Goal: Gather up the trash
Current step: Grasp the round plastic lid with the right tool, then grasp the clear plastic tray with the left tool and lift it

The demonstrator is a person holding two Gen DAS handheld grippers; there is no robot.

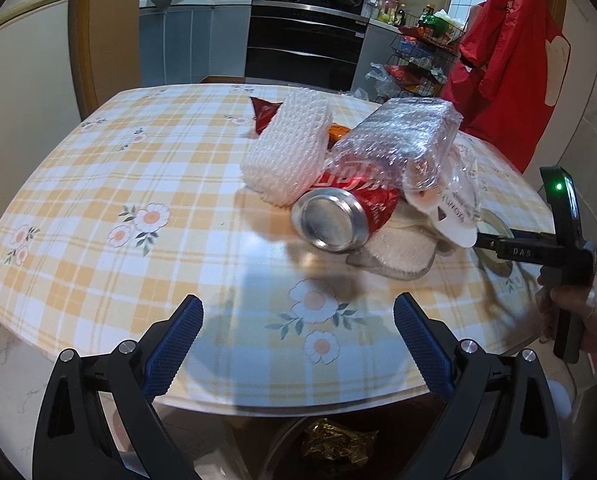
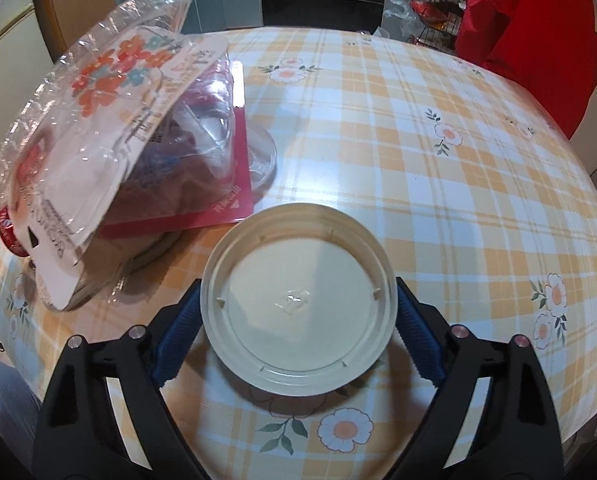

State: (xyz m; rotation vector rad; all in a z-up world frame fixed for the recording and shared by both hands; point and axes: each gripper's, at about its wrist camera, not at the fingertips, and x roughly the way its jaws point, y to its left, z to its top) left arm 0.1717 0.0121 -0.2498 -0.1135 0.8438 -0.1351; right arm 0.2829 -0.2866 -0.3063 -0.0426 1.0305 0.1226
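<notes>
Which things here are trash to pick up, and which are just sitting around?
Trash to collect:
- round cream plastic lid, between the right gripper pads
- red aluminium soda can, lying on its side
- white bubble-wrap block
- clear bubble-wrap bundle
- clear plastic blister pack

Just lying about:
- yellow checked flowery tablecloth
- red hanging garment
- black oven

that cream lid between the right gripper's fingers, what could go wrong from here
The lid is about as wide as the right gripper's opening; the pads sit at its rim, so a shallow pinch could let the flat disc pop out or tilt. The clear plastic packaging leans close beside it and might get nudged, perhaps shifting the cola can in the pile.
</notes>
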